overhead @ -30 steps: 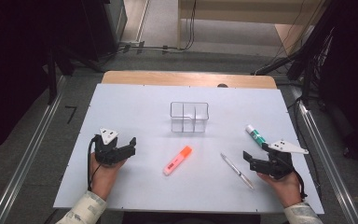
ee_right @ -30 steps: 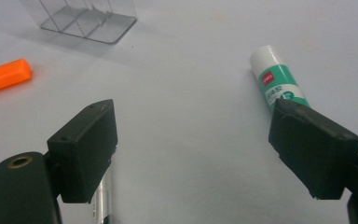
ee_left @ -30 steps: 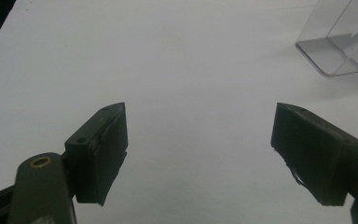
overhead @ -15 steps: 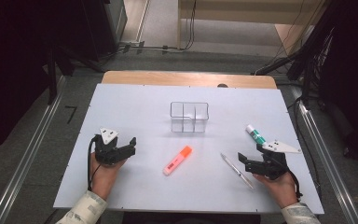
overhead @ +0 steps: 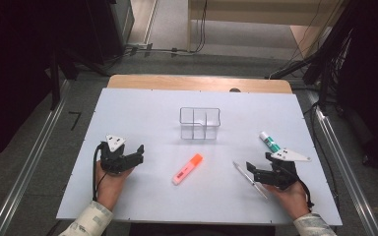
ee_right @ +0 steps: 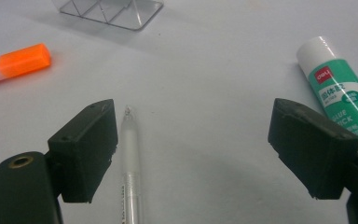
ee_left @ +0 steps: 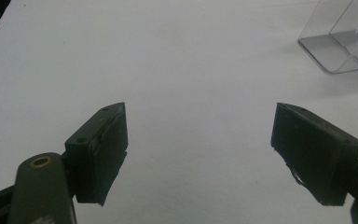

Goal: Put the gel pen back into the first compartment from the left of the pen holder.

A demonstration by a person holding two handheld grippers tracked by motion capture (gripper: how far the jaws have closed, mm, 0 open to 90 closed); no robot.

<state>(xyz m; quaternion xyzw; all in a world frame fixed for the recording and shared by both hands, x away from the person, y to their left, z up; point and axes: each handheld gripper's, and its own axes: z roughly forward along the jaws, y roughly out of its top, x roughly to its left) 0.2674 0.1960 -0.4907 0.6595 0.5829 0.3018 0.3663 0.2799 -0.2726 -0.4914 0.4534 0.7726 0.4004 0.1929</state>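
Note:
An orange highlighter (overhead: 187, 169) lies at the middle of the white table. A clear pen (overhead: 250, 179) lies to its right, and a white and green glue stick (overhead: 269, 141) lies beyond that. My right gripper (overhead: 252, 170) is open, low over the pen. In the right gripper view the pen (ee_right: 130, 177) lies just inside the left jaw, the glue stick (ee_right: 340, 88) passes by the right jaw, and the right gripper (ee_right: 193, 140) holds nothing. My left gripper (overhead: 139, 152) rests open at the left, and the left gripper (ee_left: 198, 154) has bare table between its jaws.
A clear plastic organizer (overhead: 200, 123) with compartments stands behind the highlighter; its corner (ee_left: 340, 42) is at the upper right of the left gripper view. The white board (overhead: 142, 113) ends on a wooden table edge (overhead: 197, 82) at the back.
My right gripper has edged left toward the clear pen. The left gripper and the objects have not moved.

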